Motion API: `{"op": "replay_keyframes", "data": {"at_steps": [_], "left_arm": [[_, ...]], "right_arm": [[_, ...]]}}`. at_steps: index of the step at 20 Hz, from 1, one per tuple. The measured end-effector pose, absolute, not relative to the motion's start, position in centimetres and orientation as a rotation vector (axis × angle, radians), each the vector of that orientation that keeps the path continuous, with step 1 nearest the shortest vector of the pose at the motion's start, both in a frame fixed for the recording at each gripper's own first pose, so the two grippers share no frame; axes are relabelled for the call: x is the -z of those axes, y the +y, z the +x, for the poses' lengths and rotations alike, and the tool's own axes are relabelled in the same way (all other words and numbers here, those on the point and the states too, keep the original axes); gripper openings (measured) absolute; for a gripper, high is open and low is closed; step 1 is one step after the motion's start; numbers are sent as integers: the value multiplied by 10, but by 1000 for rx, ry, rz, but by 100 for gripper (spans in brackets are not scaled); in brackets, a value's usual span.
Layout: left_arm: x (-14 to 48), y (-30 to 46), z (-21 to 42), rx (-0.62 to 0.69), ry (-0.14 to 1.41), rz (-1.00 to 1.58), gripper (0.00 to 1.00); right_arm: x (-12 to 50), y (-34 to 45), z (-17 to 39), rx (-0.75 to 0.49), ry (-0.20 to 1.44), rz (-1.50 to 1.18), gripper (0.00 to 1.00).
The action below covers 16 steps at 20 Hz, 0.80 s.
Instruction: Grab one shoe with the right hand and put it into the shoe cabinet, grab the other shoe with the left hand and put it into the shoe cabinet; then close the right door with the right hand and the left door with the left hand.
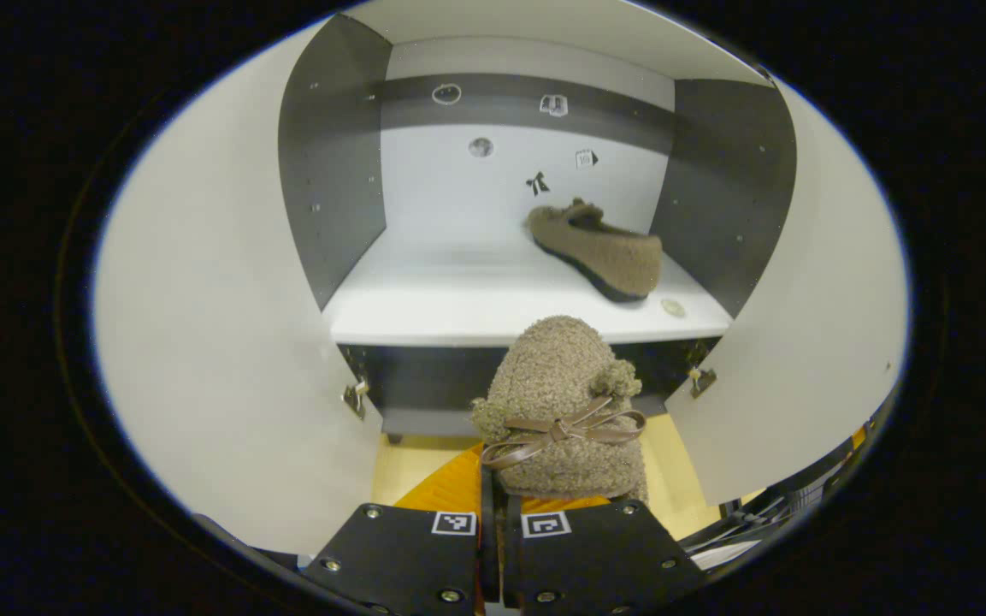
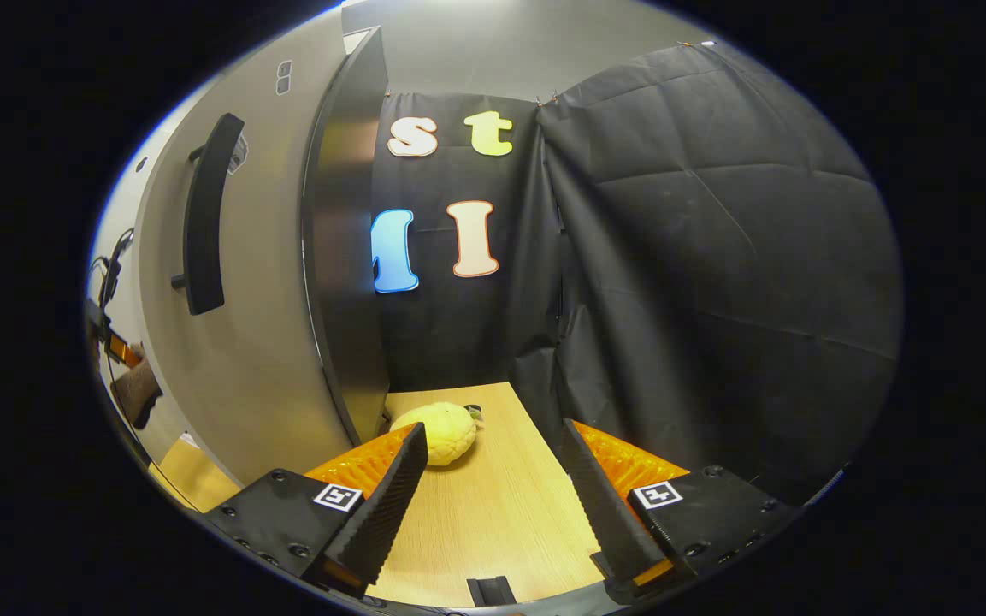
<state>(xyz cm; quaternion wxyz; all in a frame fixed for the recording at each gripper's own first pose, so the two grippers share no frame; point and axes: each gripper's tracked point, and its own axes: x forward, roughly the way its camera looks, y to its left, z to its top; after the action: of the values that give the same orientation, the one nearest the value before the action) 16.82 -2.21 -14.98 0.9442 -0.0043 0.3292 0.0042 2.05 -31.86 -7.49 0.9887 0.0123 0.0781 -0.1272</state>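
We are in the second step: one shoe (image 1: 599, 250) already lies on the right side of the white shelf (image 1: 458, 291) inside the shoe cabinet (image 1: 334, 162), and the other shoe (image 1: 563, 402) is on its way in. Our left hand-held gripper (image 1: 493, 505) is pinched narrow on the heel end of this fuzzy shoe, whose toe points at the shelf edge, just in front of and below it. Both doors stand open, the left door (image 1: 219, 342) and the right door (image 1: 809, 325) flanking the opening.

Our right hand-held gripper (image 2: 488, 488) is spread wide and holds nothing; it hovers over the wooden counter (image 2: 493, 513) beside the outer face of the right door, near its dark handle (image 2: 206, 214). A yellow lumpy fruit (image 2: 437, 432) sits on the counter by the door's edge.

Next, we judge, the left hand needs to lift the shoe slightly, carry it forward onto the free left part of the shelf, and let go.
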Motion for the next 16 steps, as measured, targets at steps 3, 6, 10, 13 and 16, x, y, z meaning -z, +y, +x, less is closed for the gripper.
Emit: {"op": "replay_keyframes", "data": {"at_steps": [3, 6, 10, 13, 16], "left_arm": [[124, -20, 201, -32, 618, 20, 4], [94, -11, 246, -59, 587, 74, 4], [85, 5, 300, -83, 574, 93, 4], [92, 14, 335, -99, 583, 101, 4], [99, 21, 368, -102, 582, 143, 4]], "right_arm": [[72, -329, 25, 280, 160, 26, 95], [56, -338, 25, 300, 143, 50, 99], [35, -351, 19, 346, 117, 24, 95], [24, -357, 10, 388, 101, 31, 99], [22, -363, -1, 439, 92, 34, 99]]}}
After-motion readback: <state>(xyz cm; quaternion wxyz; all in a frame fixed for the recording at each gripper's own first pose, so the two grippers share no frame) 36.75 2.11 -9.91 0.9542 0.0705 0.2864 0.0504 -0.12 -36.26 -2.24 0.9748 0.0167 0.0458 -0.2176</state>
